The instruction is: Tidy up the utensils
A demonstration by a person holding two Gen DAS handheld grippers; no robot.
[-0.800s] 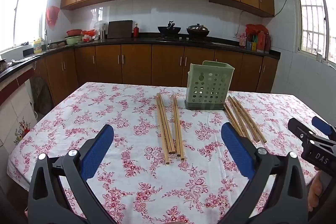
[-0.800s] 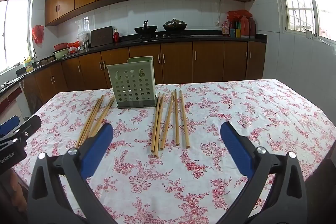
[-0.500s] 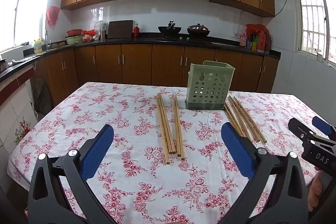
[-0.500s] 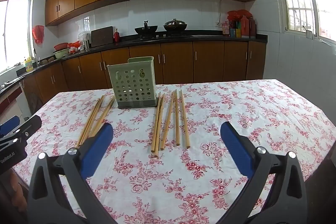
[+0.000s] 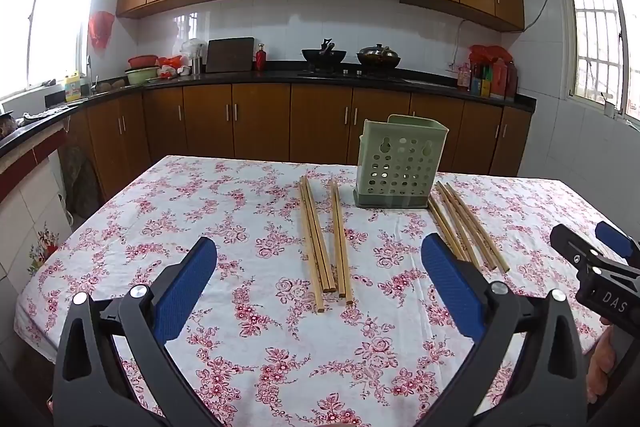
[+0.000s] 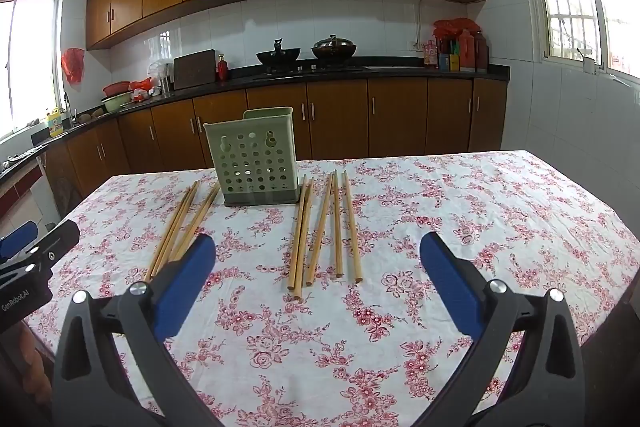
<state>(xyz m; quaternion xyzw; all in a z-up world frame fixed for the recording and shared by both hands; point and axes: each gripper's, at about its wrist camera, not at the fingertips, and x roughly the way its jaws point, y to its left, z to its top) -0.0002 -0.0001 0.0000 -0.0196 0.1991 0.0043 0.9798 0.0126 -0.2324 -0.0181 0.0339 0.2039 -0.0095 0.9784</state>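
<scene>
- Chopsticks lie flat in two bundles on the floral tablecloth (image 5: 224, 211), one on each side of the green perforated utensil holder (image 5: 398, 167), which stands upright toward the far edge.
- Left bundle of chopsticks (image 5: 324, 243): several sticks run near-to-far just left of the holder, close together but fanned a little at the near ends.
- Left gripper (image 5: 320, 291) hovers over the near part of the table with its jaws spread wide and nothing between the blue pads (image 5: 184, 291).
- Right bundle of chopsticks (image 6: 324, 227): a looser fan just right of the holder, its far ends close beside the holder's base.
- Right gripper (image 6: 318, 287) likewise hangs low and near, jaws fully apart and holding nothing.
- Nothing seems to be in the holder yet, so the sorting looks unstarted.
- Risks, as I judge them: round, thin sticks may roll or scatter if the pads close on several at once; a pinch off-centre may let a stick swing and miss the holder's mouth.
- The holder looks light, so a stick pushed against its wall might tip it or slide it toward the far edge.
- The two grippers sit near each other and might collide if both reach for the holder together.
</scene>
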